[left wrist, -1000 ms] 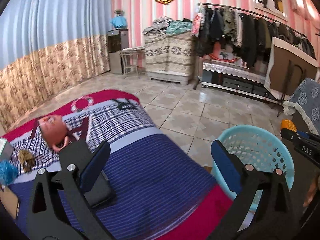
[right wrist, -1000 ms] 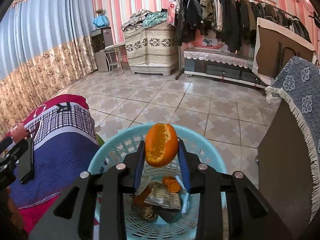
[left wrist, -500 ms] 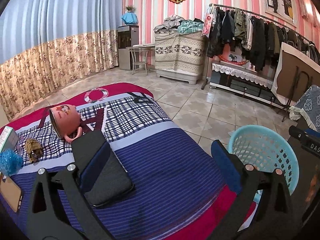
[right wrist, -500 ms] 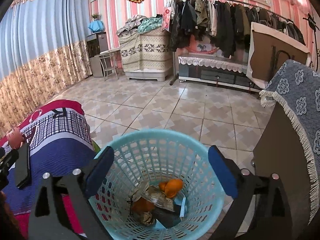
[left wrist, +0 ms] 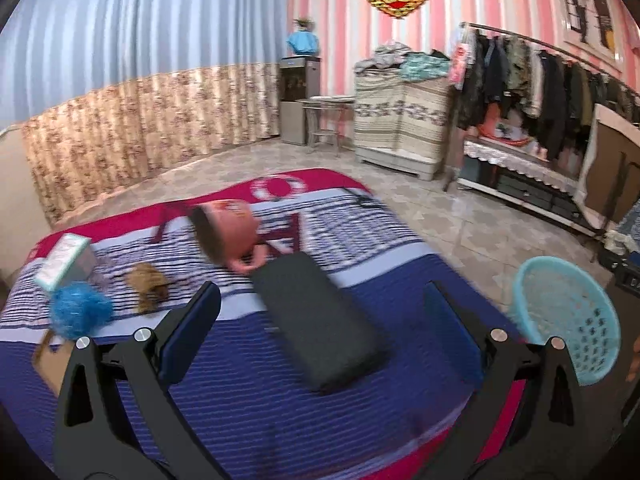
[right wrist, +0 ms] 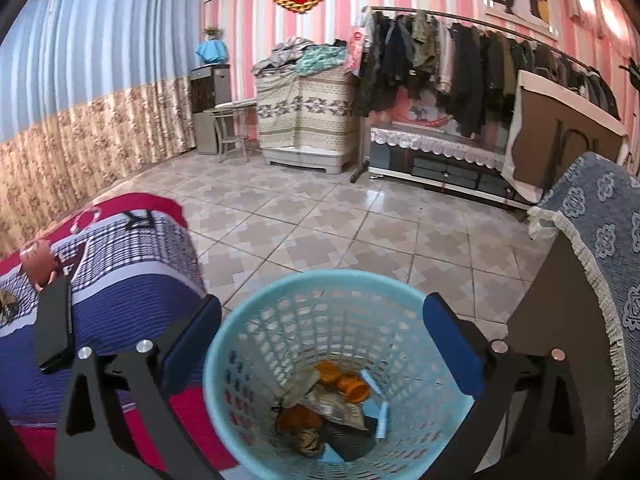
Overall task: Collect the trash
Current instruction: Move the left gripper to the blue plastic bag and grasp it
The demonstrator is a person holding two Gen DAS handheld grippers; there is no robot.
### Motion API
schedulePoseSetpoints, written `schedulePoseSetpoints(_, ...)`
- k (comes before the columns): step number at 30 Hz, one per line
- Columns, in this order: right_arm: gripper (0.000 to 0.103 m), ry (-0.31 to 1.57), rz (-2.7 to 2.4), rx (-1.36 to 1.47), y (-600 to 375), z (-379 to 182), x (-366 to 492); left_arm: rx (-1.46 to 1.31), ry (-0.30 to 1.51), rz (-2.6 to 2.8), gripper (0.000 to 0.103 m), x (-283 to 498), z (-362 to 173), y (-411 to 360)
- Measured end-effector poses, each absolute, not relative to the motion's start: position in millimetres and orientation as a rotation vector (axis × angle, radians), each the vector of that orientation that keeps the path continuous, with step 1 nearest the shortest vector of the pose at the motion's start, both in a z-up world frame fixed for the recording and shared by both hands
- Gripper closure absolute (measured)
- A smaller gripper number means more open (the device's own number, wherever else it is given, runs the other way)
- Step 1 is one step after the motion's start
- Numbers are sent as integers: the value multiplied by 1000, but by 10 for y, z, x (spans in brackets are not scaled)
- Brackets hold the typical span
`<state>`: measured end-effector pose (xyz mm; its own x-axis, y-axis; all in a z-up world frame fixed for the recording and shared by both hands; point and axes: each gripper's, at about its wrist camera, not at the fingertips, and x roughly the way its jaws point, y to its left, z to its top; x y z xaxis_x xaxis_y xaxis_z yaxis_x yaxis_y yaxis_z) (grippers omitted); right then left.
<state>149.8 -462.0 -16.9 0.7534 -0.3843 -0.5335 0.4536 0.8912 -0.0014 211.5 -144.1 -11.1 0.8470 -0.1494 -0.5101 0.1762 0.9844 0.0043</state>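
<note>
Trash run, drop-off basically sorted: the right gripper (right wrist: 322,334) is parked over the round light-blue plastic mesh basket (right wrist: 256,344), jaws opening, nothing between them, orange peels and wrappers seen at the bottom. Next pick is probably best done with the left gripper (left wrist: 322,322), spread wide and empty, lowered squarely over one scrap. The fuzzy blue ball (left wrist: 80,310) and brown crumpled scrap (left wrist: 148,282) are found near the striped bedspread's (left wrist: 240,380) left edge, left of those jaws, well apart.

Striped bed cover (left wrist: 240,380) carries pouch (left wrist: 320,328), mug (left wrist: 226,236), blue pompom (left wrist: 78,312).
</note>
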Motion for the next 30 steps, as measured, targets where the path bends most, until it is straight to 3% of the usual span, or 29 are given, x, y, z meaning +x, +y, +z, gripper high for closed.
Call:
schedulePoseSetpoints(16, 5, 588, -187, 35, -3249, -330, 1897, -15, 660, 178, 6, 2419, -473, 518)
schedulePoseSetpoints(25, 5, 612, -144, 9, -2848, -428, 2030, -31, 729, 199, 8, 2796, -667, 881)
schedulePoseSetpoints(27, 5, 603, -171, 5, -2823, -442, 2033, -50, 754, 185, 18, 2886, -720, 887)
schedulePoseSetpoints(29, 5, 593, -185, 21, -2805, -452, 2019, -54, 775, 161, 42, 2949, -763, 875)
schedulePoseSetpoints(30, 4, 593, -180, 34, -2795, -449, 2026, -47, 777, 156, 49, 2965, -781, 866)
